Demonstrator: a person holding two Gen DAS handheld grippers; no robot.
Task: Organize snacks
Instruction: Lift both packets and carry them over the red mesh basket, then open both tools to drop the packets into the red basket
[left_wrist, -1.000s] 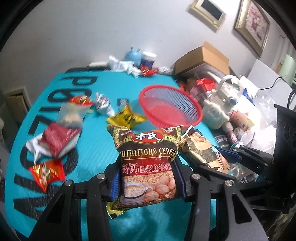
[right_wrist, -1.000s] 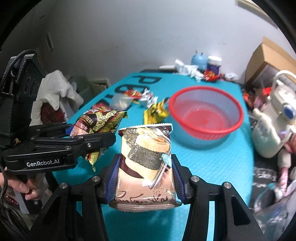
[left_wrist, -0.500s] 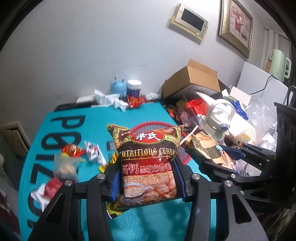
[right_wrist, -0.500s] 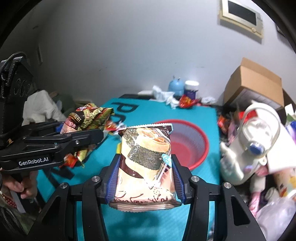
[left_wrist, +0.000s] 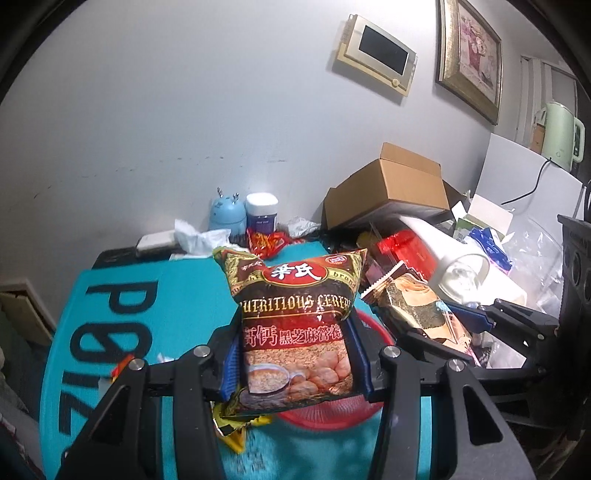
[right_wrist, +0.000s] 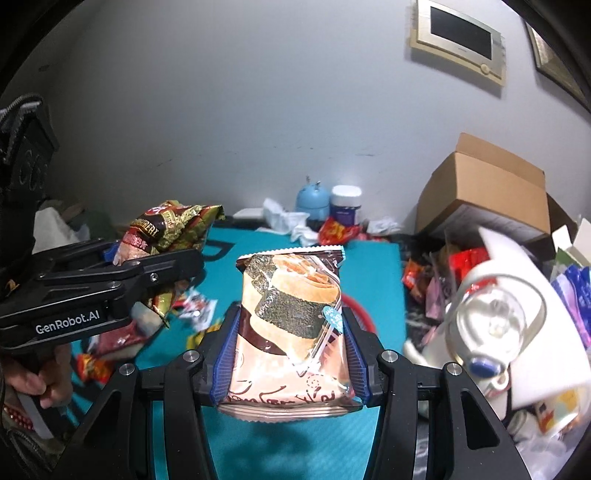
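My left gripper (left_wrist: 295, 354) is shut on a dark red and gold cereal packet (left_wrist: 295, 306), held upright above the teal mat. Under it shows the rim of the red mesh basket (left_wrist: 325, 417). My right gripper (right_wrist: 290, 354) is shut on a pink and brown seaweed-roll snack packet (right_wrist: 291, 332), also held upright in the air. A piece of the basket rim (right_wrist: 360, 314) shows just behind that packet. Each view catches the other gripper alongside: the left gripper (right_wrist: 122, 273) with the cereal packet (right_wrist: 166, 229), and the seaweed packet (left_wrist: 417, 310) to the right.
Loose snack packets (right_wrist: 199, 310) lie on the teal mat (left_wrist: 110, 332) to the left. A blue jar (left_wrist: 227, 214), tissues and a red packet (left_wrist: 264, 240) stand by the back wall. A cardboard box (left_wrist: 399, 184) and a white appliance (right_wrist: 498, 314) crowd the right side.
Both grippers have risen and moved forward over the mat with their packets still held. The red basket, earlier ahead of them, now lies below the packets.
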